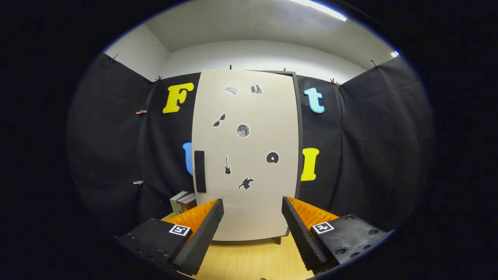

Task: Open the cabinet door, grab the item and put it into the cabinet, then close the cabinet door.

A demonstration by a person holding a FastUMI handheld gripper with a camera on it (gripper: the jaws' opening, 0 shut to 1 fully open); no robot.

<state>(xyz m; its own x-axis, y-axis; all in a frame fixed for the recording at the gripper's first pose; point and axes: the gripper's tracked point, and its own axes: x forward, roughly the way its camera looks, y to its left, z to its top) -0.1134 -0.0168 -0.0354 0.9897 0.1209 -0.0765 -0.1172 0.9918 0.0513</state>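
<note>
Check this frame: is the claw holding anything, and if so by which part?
Nothing is held. The claw is open, its fingers apart with only the closed cabinet door beyond them.

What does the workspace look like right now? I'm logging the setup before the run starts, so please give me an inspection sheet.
Surface: light wooden tabletop, bare between the fingers.
Job's things: beige cabinet stands upright beyond the fingers, door shut; black handle on its left edge; small stickers on the door. Books stand left of the cabinet base.
Clutter: nothing seen.
Grippers: gripper open, fingers spread, holding nothing, short of the cabinet.
Cables: nothing seen.
Surroundings: black cloth wall on three sides, clipped along its top; white wall and ceiling light above.
</note>
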